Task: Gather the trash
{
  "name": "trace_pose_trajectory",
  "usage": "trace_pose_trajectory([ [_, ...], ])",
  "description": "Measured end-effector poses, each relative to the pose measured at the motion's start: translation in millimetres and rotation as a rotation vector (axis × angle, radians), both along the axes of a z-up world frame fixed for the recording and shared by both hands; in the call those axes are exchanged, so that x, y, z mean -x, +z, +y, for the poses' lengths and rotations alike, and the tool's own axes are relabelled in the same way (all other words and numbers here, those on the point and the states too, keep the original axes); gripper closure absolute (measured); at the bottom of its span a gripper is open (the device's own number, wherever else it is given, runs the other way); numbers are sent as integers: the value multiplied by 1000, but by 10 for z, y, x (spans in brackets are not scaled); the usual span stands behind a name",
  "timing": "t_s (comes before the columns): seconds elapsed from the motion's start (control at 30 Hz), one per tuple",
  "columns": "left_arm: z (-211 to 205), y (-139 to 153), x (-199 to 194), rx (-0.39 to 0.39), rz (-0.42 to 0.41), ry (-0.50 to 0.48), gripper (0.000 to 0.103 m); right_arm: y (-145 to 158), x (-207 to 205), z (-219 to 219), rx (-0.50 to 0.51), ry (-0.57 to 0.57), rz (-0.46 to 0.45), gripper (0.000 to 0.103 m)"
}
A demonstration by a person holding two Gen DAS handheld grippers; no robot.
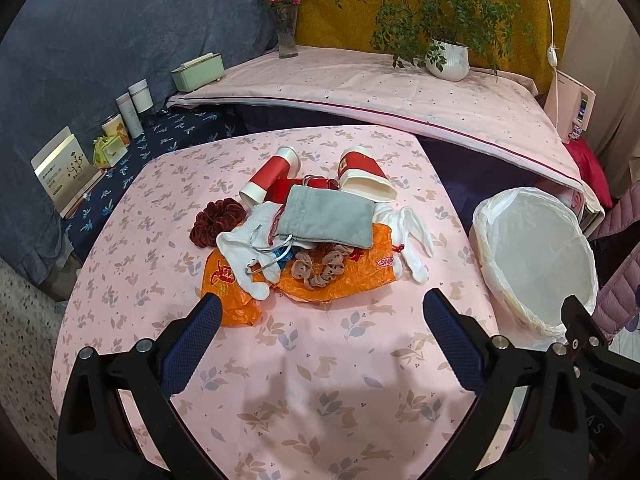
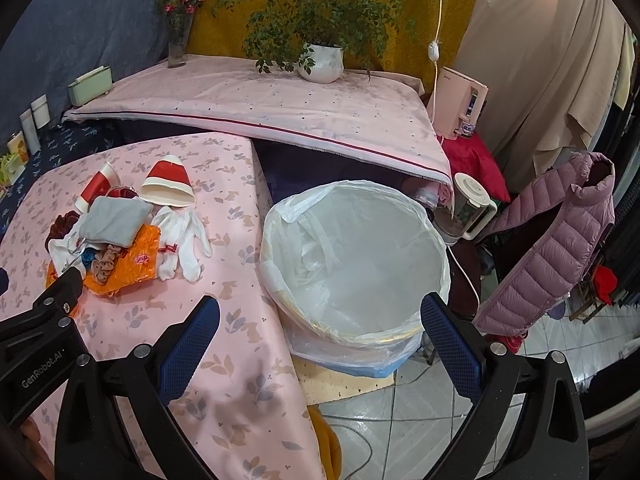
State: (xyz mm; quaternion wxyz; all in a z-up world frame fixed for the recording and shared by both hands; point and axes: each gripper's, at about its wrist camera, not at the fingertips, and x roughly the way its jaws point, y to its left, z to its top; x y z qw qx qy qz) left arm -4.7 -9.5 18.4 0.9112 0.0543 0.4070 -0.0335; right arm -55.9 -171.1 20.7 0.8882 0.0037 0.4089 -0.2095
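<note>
- The pink cloth-covered table with a leaf and rabbit print is seen to carry the whole heap of trash near its far middle; the near part is bare, so an approach from the near edge is judged to be unobstructed.
- The round bin lined with a translucent white plastic bag is stood just beside the table's right edge, its mouth open and nothing visible inside; drops are best made over its middle, clear of the slack liner rim.
- The crumpled orange plastic bag is spread at the bottom of the heap, under the other pieces; it is judged wise that it be lifted last, or gathered by an edge so that loose items are not spilled.
- The flat grey drawstring pouch is laid on top, and is judged the easiest first pick, pinched at a free corner.
- The white fabric gloves are draped at the heap's right side, nearest the bin.
- Two red and white paper cups are lying on their sides behind the heap; a light pinch across the rim is advised, since they may crush or roll.
- The dark red scrunchie is tucked at the left.
- The left gripper is held spread wide and empty, short of the heap.
- The right gripper is likewise spread and empty, hovering near the bin.
</note>
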Motion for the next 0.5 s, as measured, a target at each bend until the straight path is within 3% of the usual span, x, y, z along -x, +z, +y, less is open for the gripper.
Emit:
trace_pose_trajectory([
  [0.5, -15, 6, -3, 1, 4, 7, 7, 3, -20, -23, -4, -6, 2, 7],
])
